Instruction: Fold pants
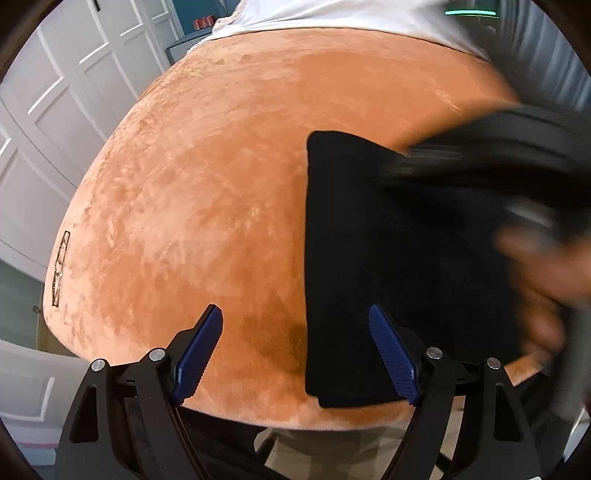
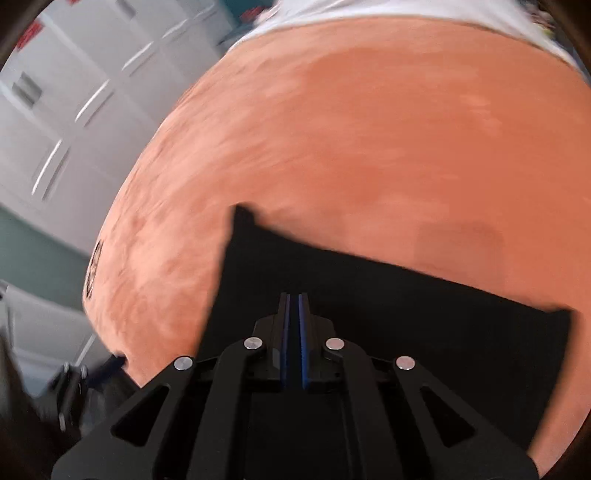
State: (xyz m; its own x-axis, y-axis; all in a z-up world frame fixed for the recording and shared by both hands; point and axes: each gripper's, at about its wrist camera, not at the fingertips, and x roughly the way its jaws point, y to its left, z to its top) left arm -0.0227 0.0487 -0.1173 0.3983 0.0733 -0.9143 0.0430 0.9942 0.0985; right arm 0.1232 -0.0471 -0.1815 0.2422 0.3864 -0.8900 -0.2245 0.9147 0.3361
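Observation:
Black pants point(image 1: 388, 251) lie folded into a rectangle on the orange plush cover point(image 1: 207, 192), near its front edge. My left gripper point(image 1: 295, 354) is open, low at the front edge, its right pad over the pants' left edge. My right gripper shows in the left wrist view as a blurred dark shape point(image 1: 480, 155) over the pants' far right part. In the right wrist view the right gripper point(image 2: 294, 299) has its jaws together above the pants point(image 2: 369, 295); no cloth shows between the pads.
White panelled cupboard doors point(image 1: 55, 122) stand to the left. A white sheet point(image 1: 332, 14) lies beyond the orange cover's far edge. A dark embroidered logo point(image 1: 61, 269) sits at the cover's left edge. Floor shows below the front edge.

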